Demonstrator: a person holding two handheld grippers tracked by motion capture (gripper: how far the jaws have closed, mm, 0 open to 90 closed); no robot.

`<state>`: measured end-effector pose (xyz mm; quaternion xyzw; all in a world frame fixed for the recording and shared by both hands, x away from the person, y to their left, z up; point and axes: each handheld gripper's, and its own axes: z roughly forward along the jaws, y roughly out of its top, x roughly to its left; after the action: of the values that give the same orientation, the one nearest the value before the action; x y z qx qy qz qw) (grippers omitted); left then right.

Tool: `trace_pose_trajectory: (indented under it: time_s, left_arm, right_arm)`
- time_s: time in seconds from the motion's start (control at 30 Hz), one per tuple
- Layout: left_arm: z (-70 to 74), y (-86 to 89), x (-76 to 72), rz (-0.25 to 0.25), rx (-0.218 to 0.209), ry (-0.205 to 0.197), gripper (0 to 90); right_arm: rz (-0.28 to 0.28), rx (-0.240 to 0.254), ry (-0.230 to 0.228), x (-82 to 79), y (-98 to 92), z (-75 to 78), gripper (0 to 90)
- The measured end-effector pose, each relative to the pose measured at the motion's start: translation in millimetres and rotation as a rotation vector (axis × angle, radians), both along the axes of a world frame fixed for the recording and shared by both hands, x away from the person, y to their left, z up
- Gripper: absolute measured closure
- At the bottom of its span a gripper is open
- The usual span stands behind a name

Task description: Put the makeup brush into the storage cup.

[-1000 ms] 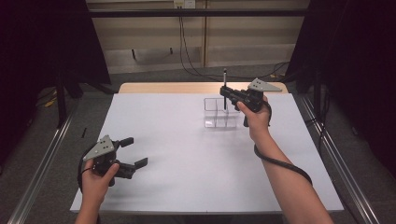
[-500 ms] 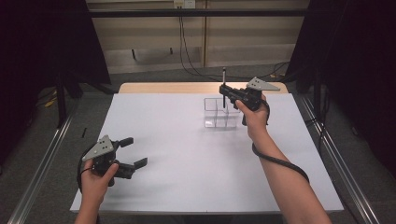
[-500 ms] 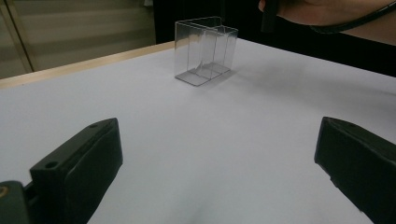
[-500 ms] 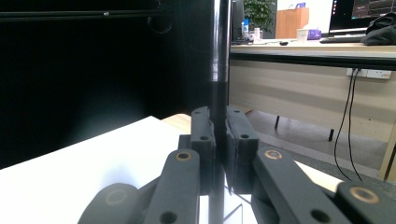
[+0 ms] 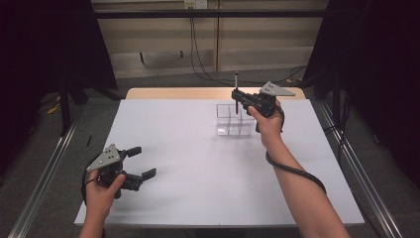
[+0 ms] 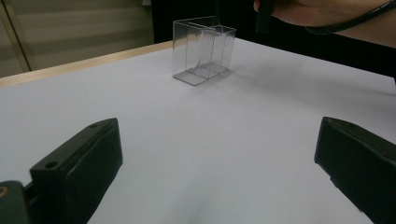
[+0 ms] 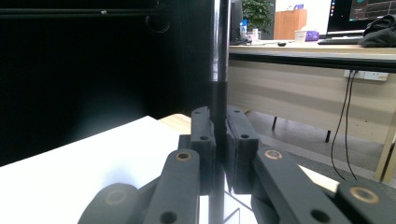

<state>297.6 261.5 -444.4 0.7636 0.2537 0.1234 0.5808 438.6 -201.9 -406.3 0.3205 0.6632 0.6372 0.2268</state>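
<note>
White table top [image 5: 198,148] beneath left gripper [image 5: 142,161]. Metal rail [image 5: 44,181] outboard of it. Black cables [image 5: 192,39] hang beyond right gripper [image 5: 236,96].

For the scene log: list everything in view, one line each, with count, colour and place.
table top: one, white, centre of the high view.
wooden edge: one, light brown, along the table's far side.
clear box: one, see-through with inner dividers, far right part of the table.
black pen: one, upright, clamped in the right tongs above the clear box.
wall cables: several, black, hanging behind the table.
left tongs: one, black, open, near the table's front left corner.
right tongs: one, black, shut on the black pen.
</note>
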Motion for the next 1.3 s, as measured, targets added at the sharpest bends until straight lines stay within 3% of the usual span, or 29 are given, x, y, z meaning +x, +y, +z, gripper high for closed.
trace_pose_trajectory:
  time_s: [0.43,1.3]
  left_arm:
    - [0.3,0.8,-0.4,-0.001,0.001,-0.007,0.9]
    - [0.3,0.5,-0.2,-0.012,0.008,-0.011,0.9]
  right_arm:
    - [-0.014,-0.018,-0.022,1.3,1.2,-3.8,83.3]
    - [-0.017,-0.017,-0.003,4.2,2.7,-16.4,83.3]
